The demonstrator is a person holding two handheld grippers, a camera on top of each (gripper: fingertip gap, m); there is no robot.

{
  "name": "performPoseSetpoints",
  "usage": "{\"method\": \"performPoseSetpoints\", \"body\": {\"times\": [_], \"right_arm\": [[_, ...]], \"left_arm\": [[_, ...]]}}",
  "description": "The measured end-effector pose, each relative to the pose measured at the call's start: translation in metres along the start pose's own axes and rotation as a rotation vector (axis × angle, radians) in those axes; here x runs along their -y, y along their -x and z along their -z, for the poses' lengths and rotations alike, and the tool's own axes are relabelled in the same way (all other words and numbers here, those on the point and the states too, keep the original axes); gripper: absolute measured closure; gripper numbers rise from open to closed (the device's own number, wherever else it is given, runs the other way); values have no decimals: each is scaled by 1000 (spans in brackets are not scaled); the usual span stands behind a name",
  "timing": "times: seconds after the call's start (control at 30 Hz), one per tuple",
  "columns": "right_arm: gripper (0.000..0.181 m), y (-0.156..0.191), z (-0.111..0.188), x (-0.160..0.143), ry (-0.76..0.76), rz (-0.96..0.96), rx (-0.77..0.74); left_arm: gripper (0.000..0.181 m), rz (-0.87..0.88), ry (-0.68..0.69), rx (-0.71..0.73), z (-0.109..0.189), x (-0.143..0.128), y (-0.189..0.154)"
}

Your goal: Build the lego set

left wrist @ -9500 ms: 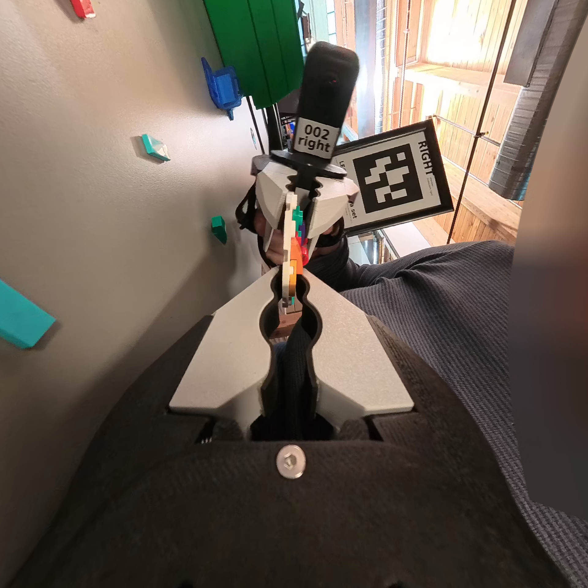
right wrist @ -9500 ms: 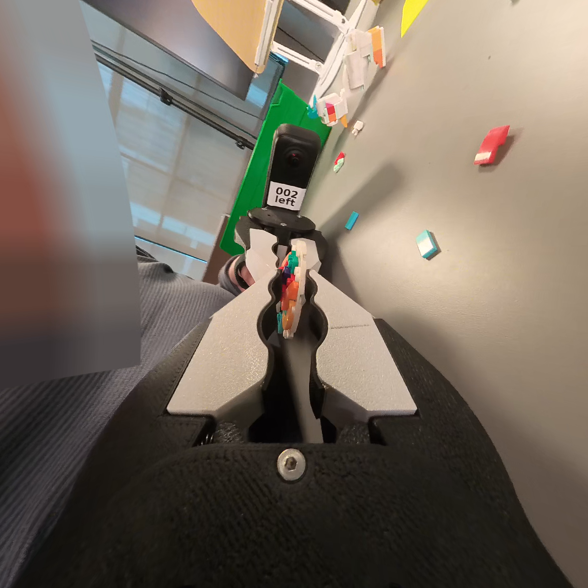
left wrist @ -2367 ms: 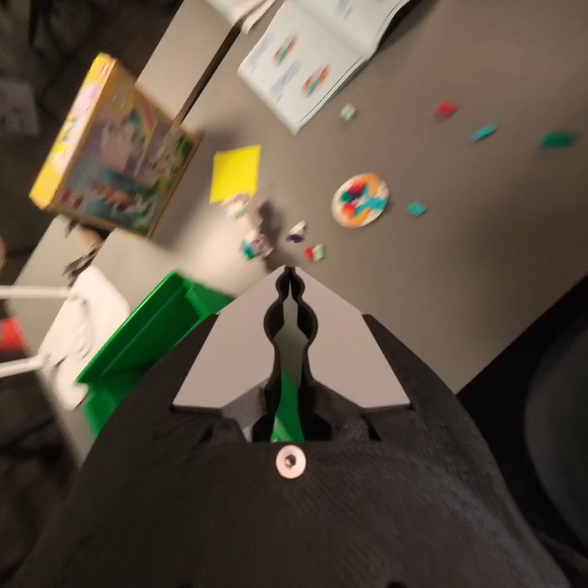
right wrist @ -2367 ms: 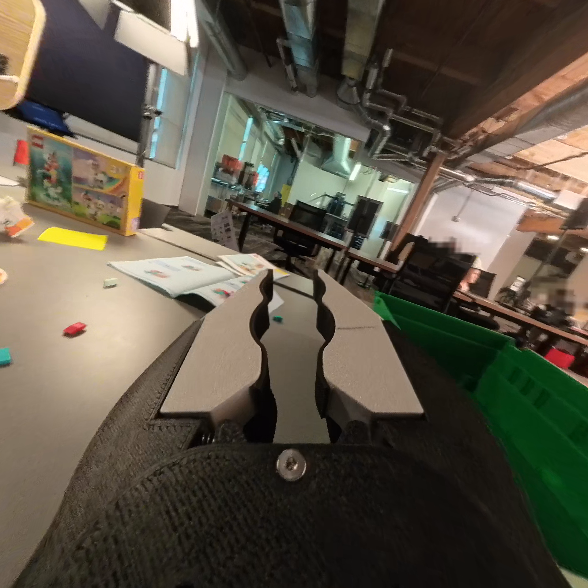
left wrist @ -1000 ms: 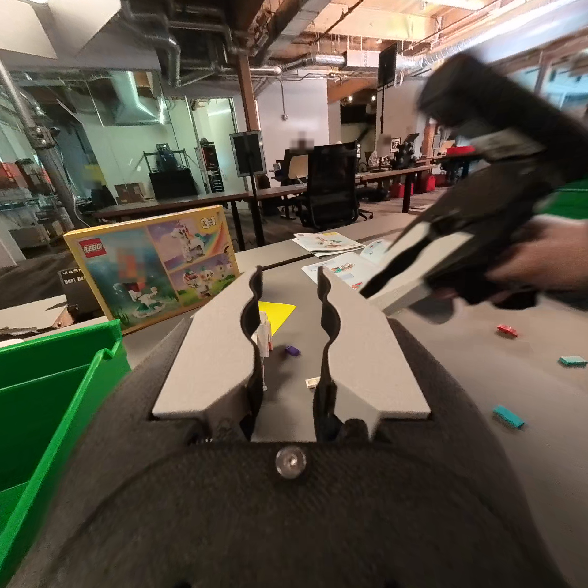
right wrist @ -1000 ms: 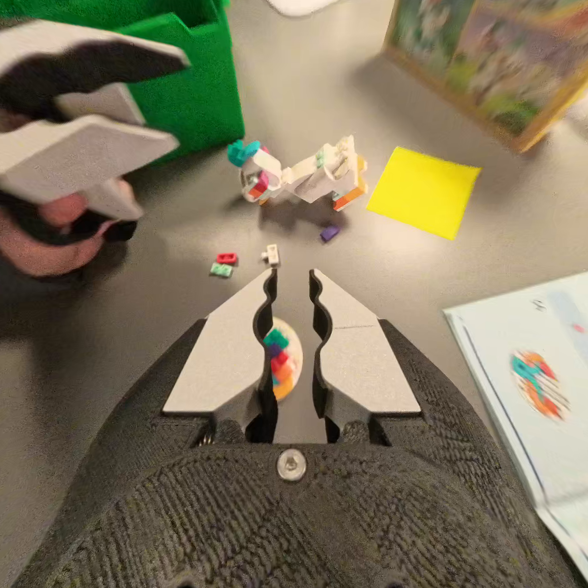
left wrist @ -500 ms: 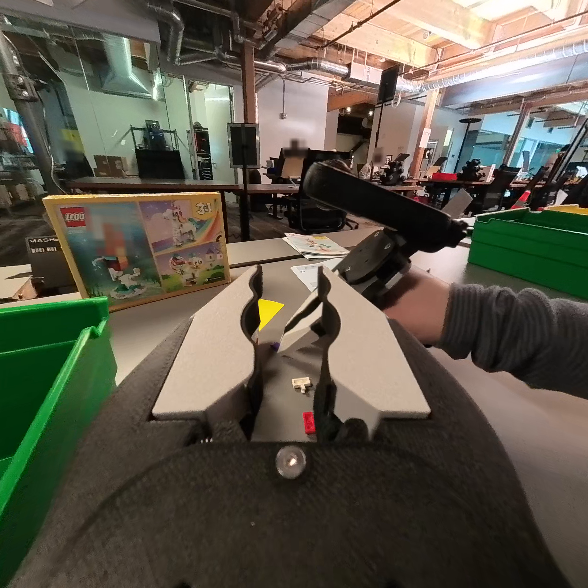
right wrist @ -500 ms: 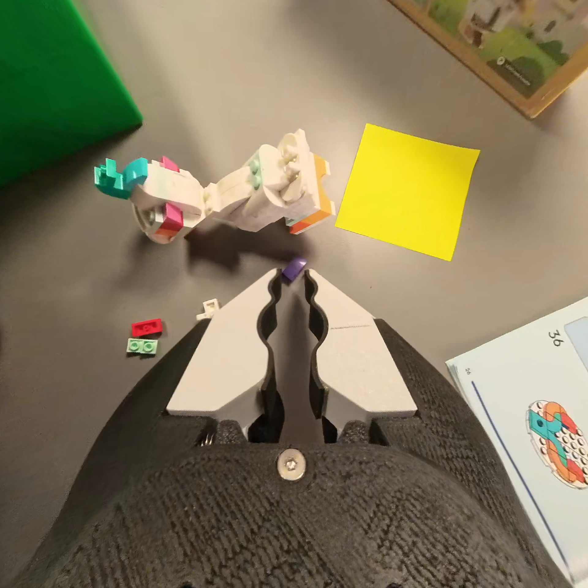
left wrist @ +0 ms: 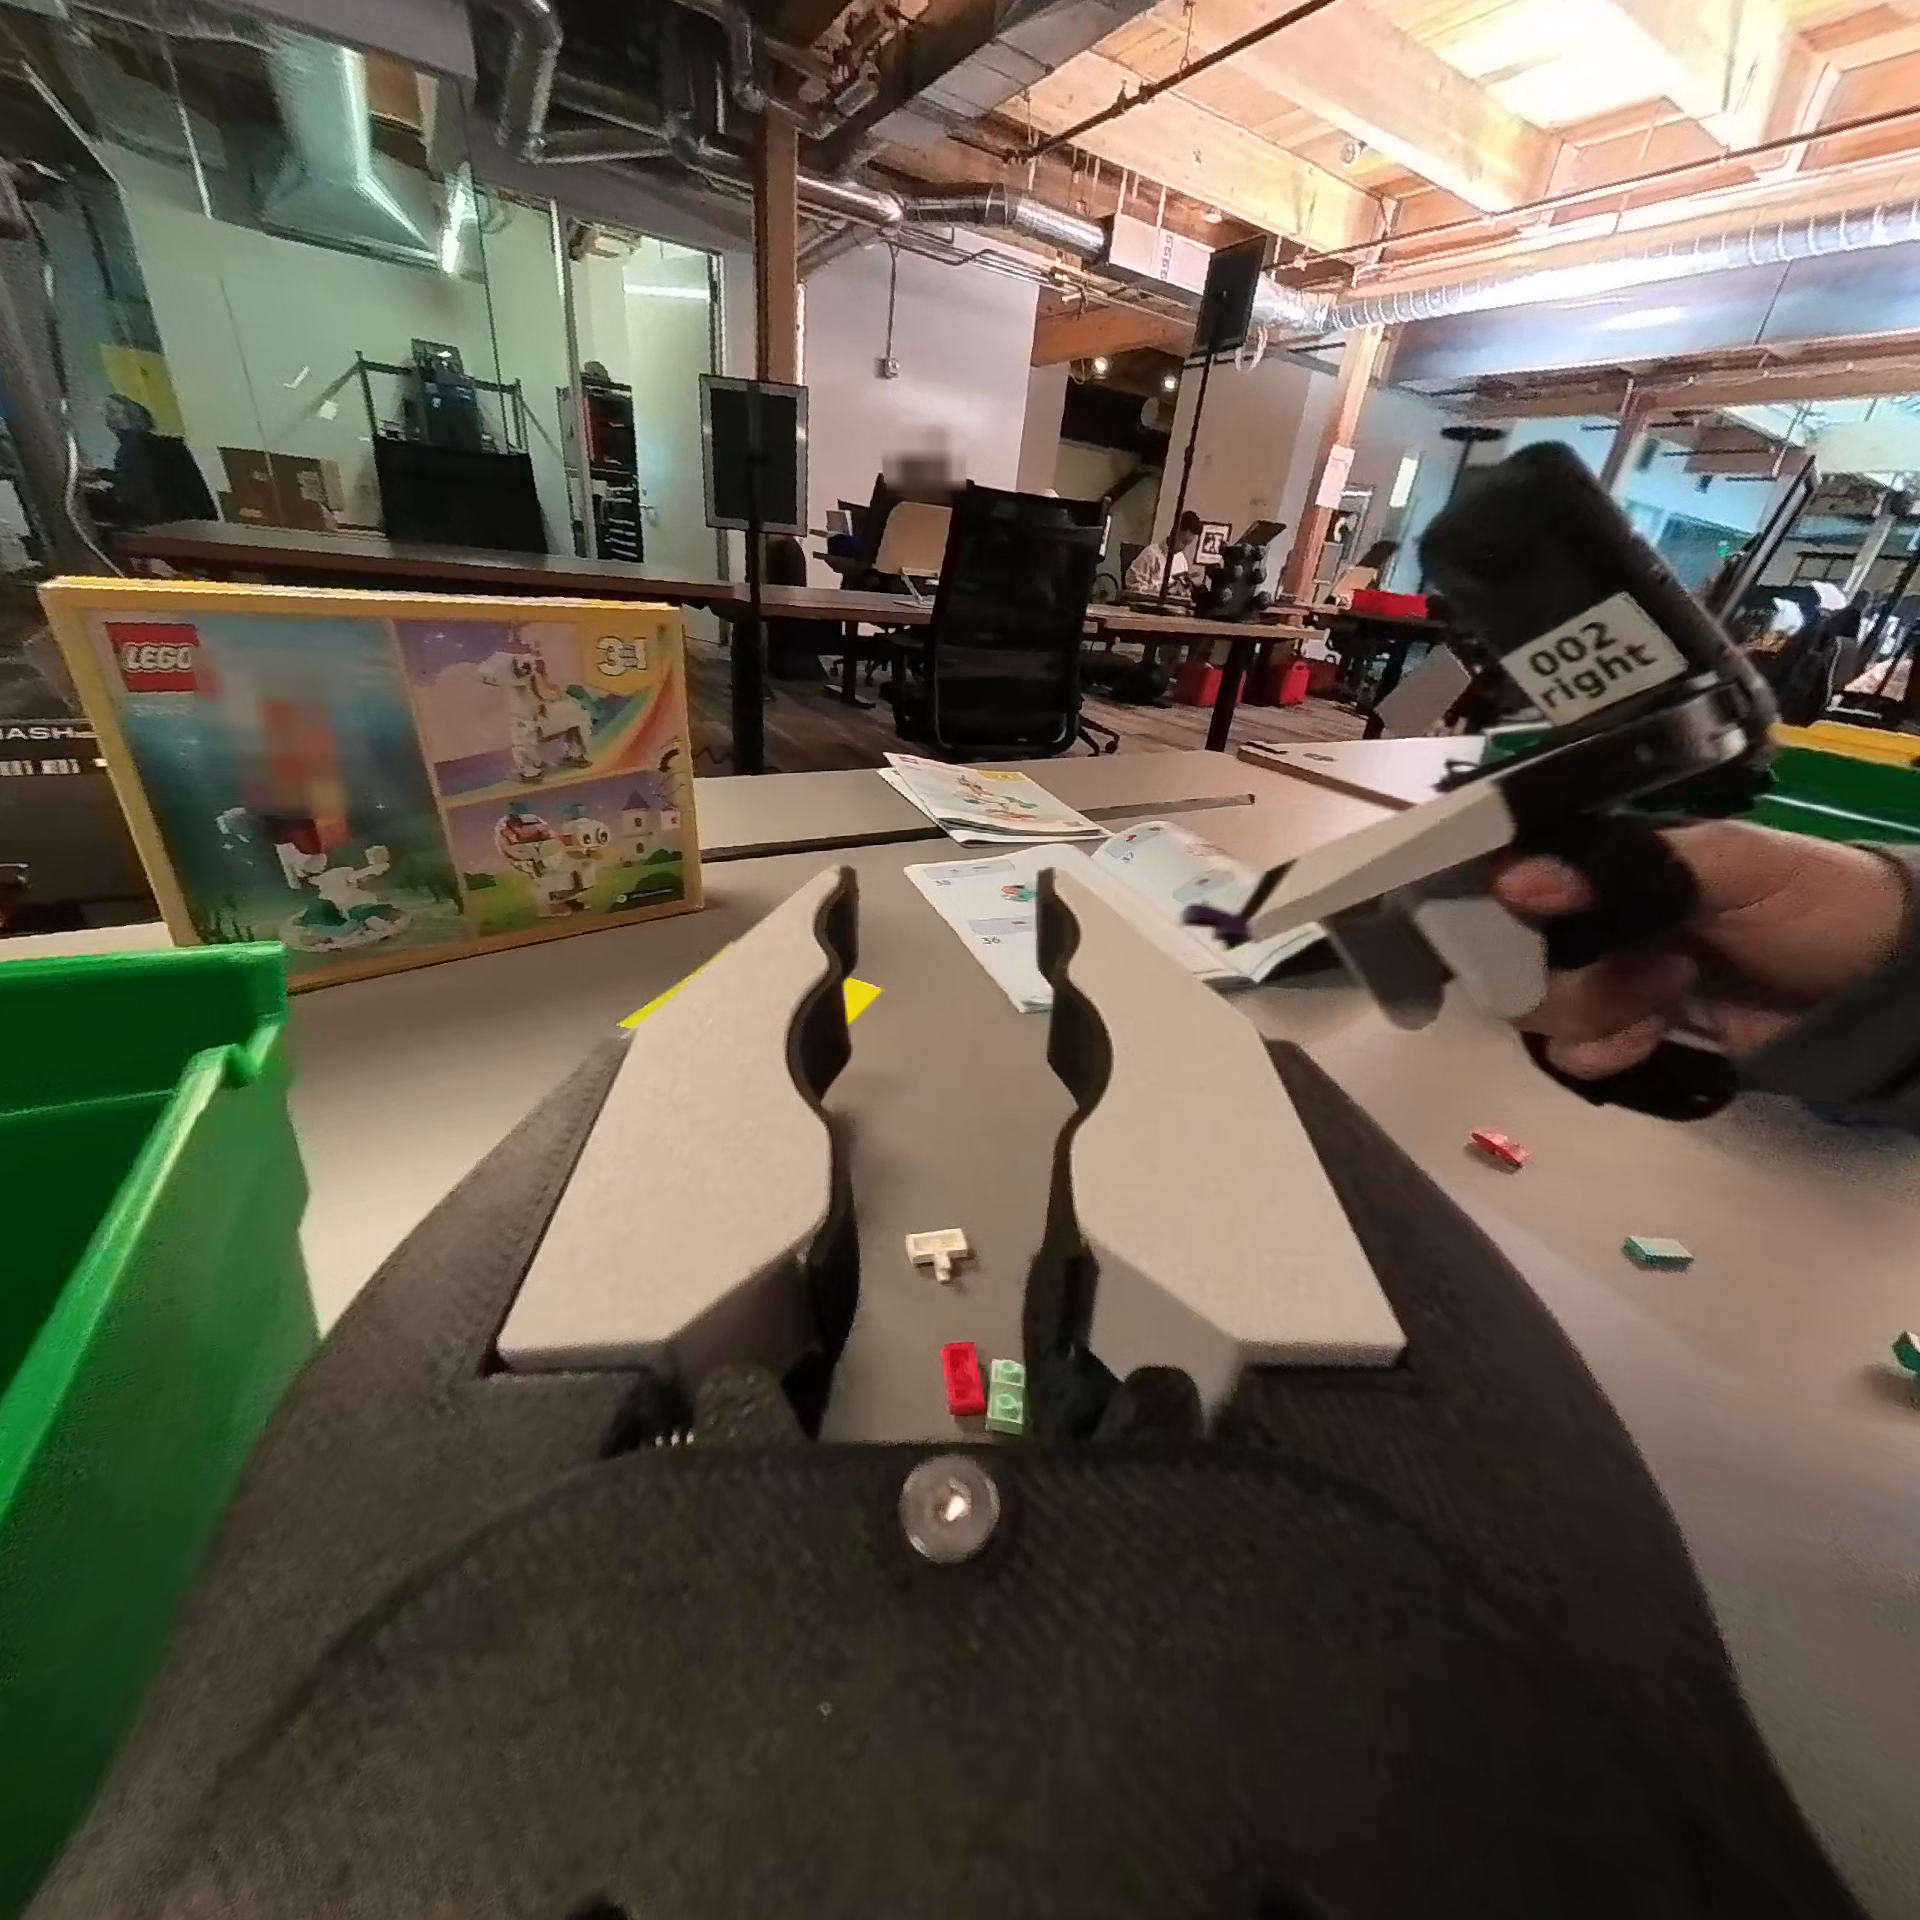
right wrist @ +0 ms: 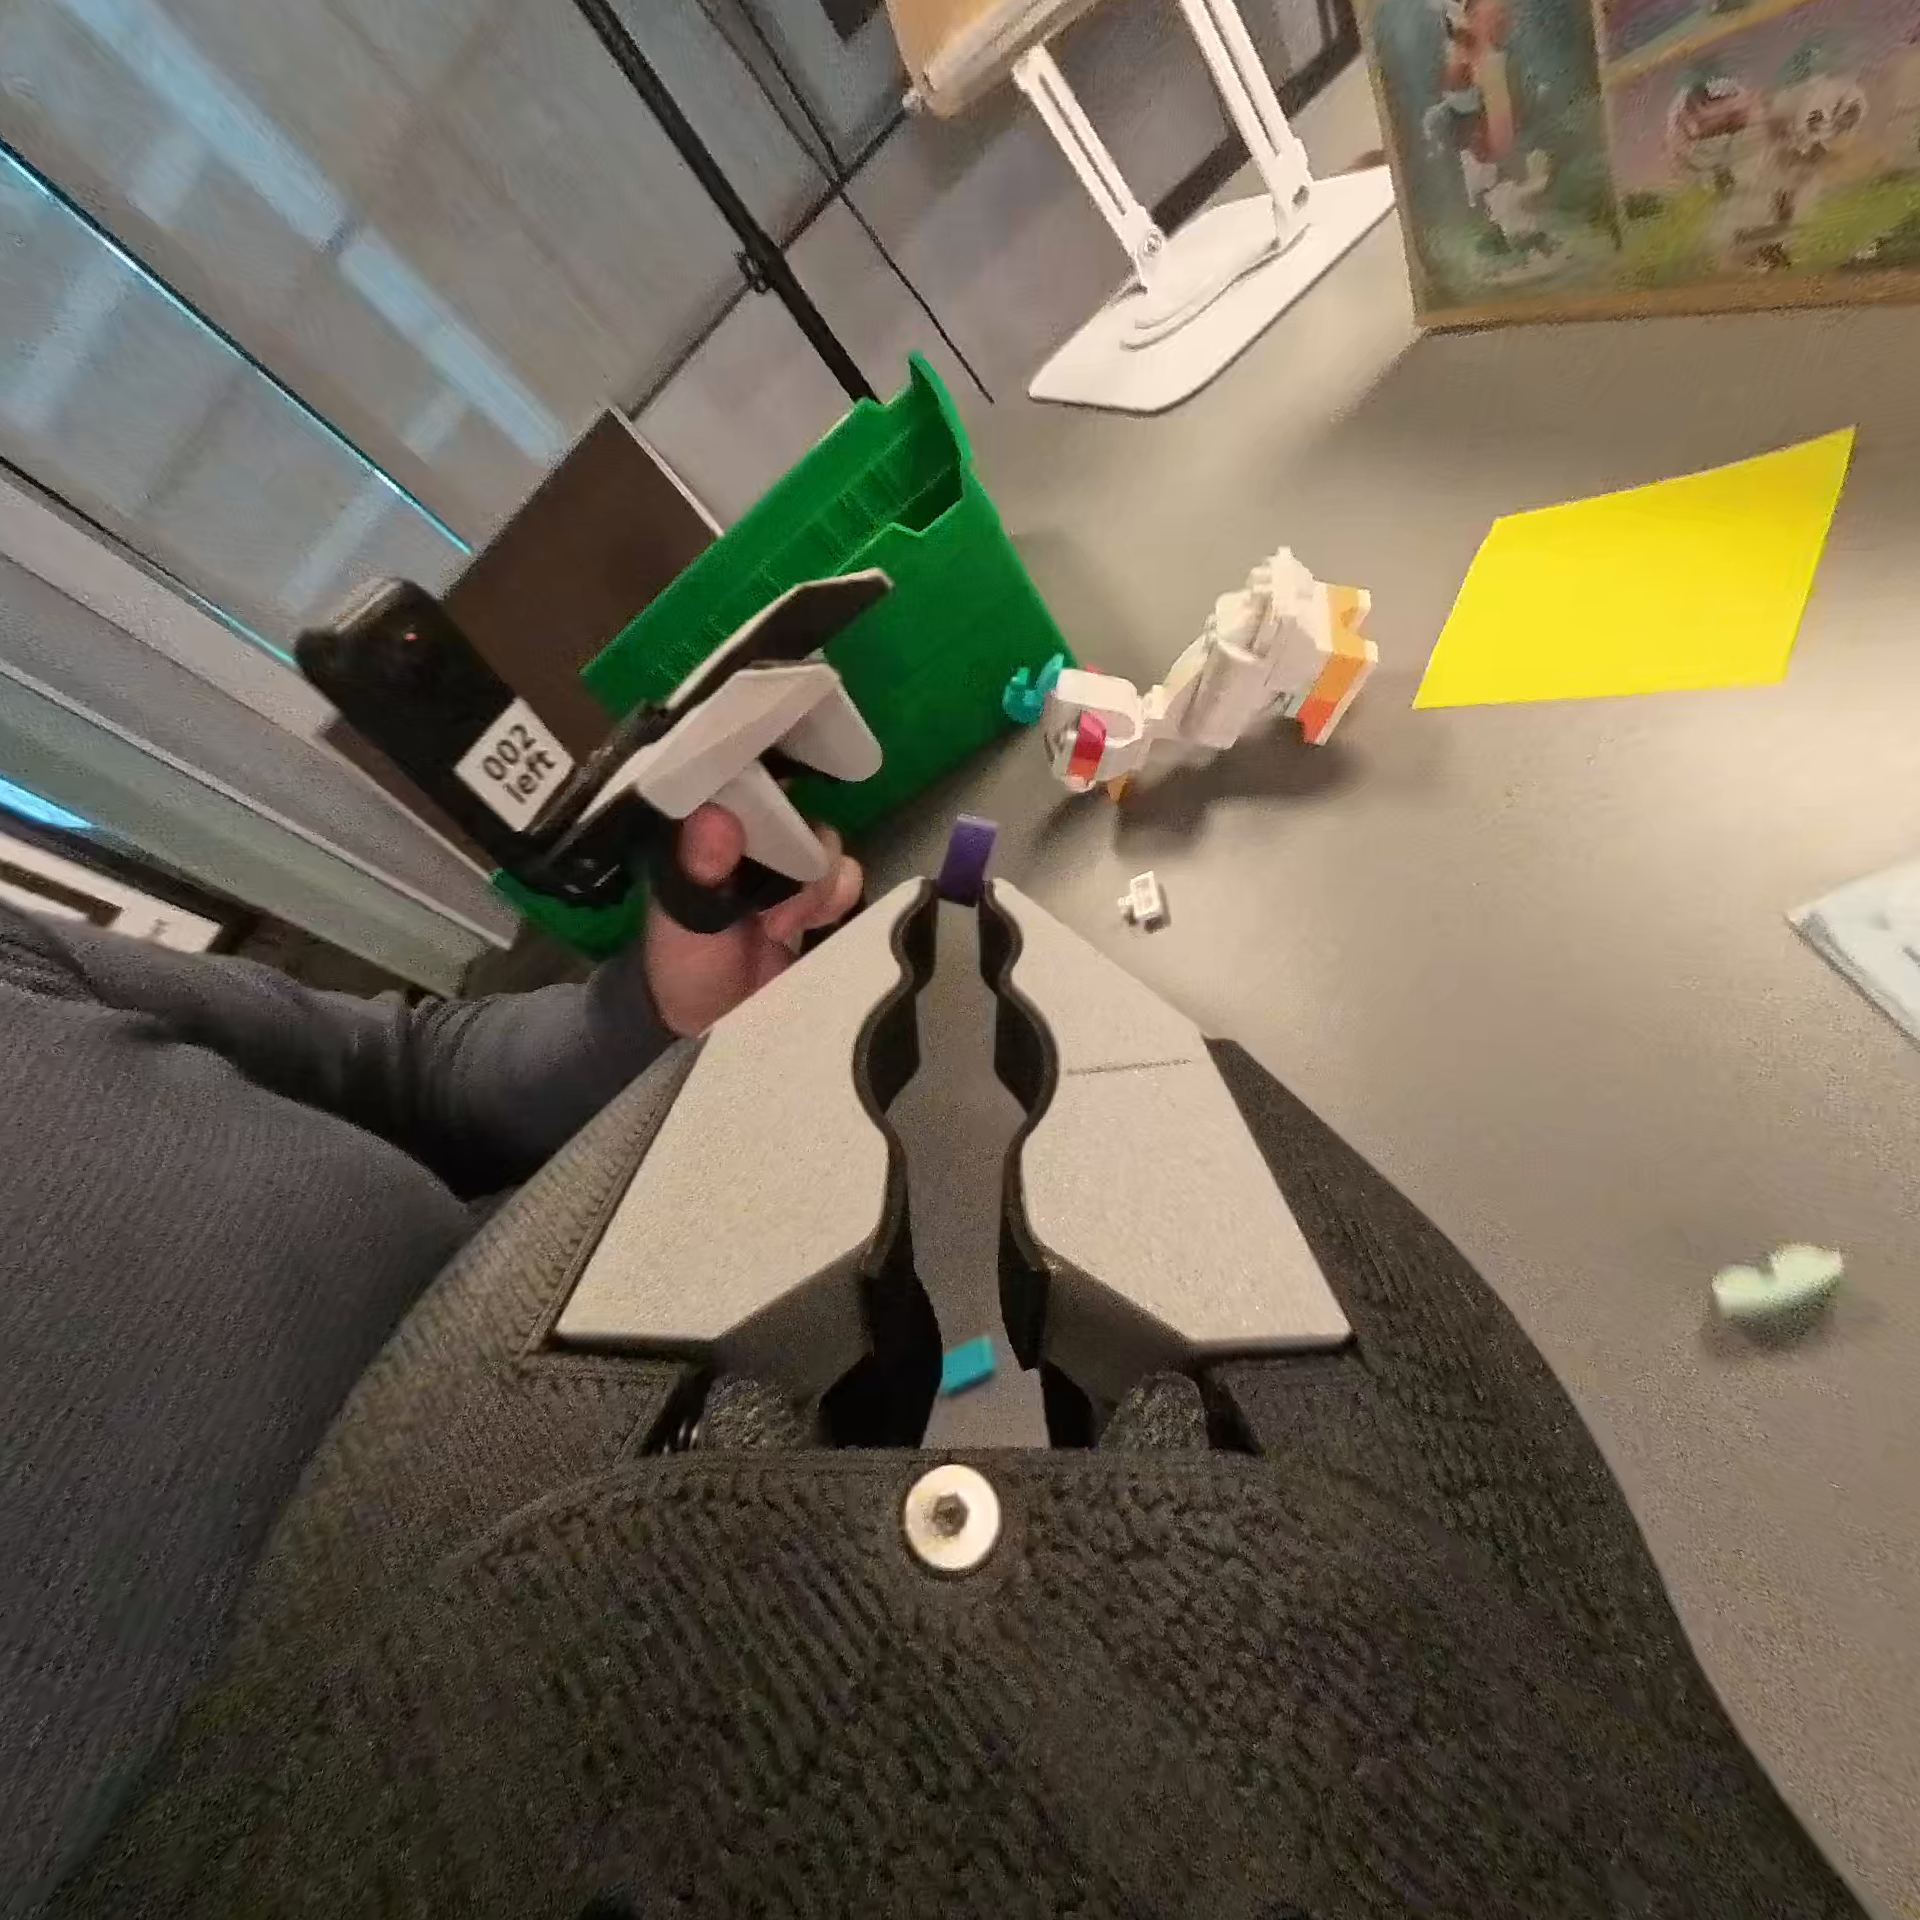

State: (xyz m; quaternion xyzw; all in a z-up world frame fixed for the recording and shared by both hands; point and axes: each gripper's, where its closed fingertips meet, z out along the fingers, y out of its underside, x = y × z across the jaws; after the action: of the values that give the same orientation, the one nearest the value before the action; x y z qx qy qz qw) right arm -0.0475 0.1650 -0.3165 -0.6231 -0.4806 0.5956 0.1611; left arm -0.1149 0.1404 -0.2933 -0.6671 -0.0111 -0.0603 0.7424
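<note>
My right gripper (right wrist: 961, 883) is shut on a small purple brick (right wrist: 968, 855) and holds it up off the grey table; it also shows in the left wrist view (left wrist: 1242, 920) at the right with the purple brick (left wrist: 1208, 916) at its tip. My left gripper (left wrist: 943, 883) is open and empty, low over the table. Between its fingers lie a white piece (left wrist: 938, 1245), a red plate (left wrist: 962, 1378) and a pale green plate (left wrist: 1006, 1394). The white lego animal (right wrist: 1210, 681) lies on the table ahead of my right gripper, near the left gripper (right wrist: 852, 665).
A green bin (left wrist: 125, 1174) stands at the left; it also shows in the right wrist view (right wrist: 883, 582). The lego box (left wrist: 384, 779), open instruction booklets (left wrist: 1122, 904) and a yellow sheet (right wrist: 1631, 582) lie behind. Loose pieces lie at the right: red (left wrist: 1498, 1147), teal (left wrist: 1657, 1252), pale green (right wrist: 1775, 1292). Across from one pair of fingers to the other is roughly 8 cm. The white lego animal (right wrist: 1210, 681) sits 10 cm or so from the ends of my left fingers.
My right gripper has closed on the purple brick and lifted it off the table, swinging up and to the right. My left gripper has stayed open and low.
</note>
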Motion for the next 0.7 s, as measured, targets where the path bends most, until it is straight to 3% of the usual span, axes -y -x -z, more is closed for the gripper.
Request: {"method": "performPoseSetpoints", "body": {"times": [0.17,0.3,0.43,0.7], "right_arm": [[176,7,24,-16,-9,6,-33],[175,-22,42,-56,217,198,-270],[175,-28,52,-93,418,330,-354],[175,-31,54,-108,460,407,-436]], "left_arm": [[148,-22,18,-24,-2,-3,-7],[148,-39,30,-37,-3,-5,-11],[149,-20,42,-48,-4,-8,-11],[148,0,80,-81,-7,-15,-16]]}}
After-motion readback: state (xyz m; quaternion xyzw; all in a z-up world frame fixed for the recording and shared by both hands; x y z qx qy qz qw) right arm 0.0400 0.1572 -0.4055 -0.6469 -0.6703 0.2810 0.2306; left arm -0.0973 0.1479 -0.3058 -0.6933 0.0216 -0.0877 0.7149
